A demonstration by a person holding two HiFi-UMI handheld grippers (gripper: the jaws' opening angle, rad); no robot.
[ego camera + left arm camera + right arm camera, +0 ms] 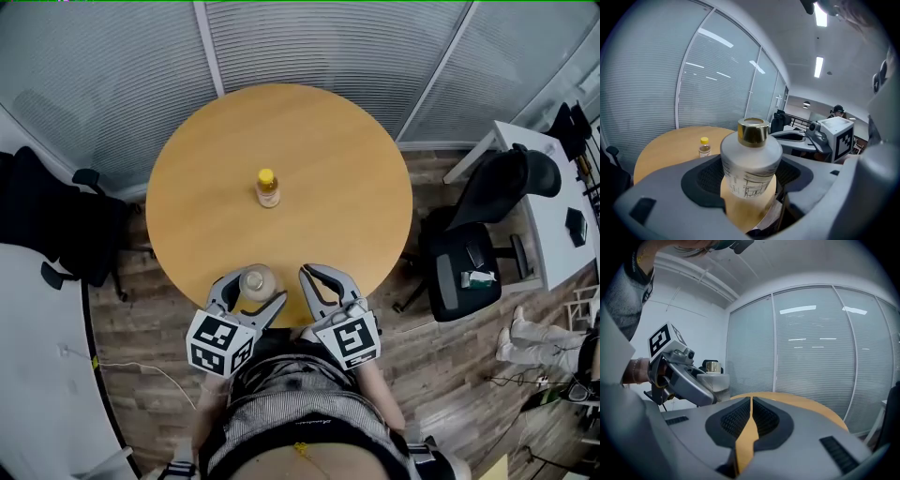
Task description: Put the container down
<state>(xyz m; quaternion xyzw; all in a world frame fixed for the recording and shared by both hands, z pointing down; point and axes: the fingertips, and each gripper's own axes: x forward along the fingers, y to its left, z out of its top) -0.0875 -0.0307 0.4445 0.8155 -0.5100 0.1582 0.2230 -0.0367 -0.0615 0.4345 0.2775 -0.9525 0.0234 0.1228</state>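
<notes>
Plainly, left gripper clamps the gold-capped white container — right gripper closed, empty.

my left tool and my right tool are matt grey plastic shells, with black pads that are finely ribbed and look like rubber. the container looks frosted white and matt; i can't tell if it is glass or plastic. its gold cap is glossy like metal, and fine dark print sits low on its body. the table is smooth tan wood-look with a low sheen. the small bottle is clear plastic. the floor is wood-grain planks.
</notes>
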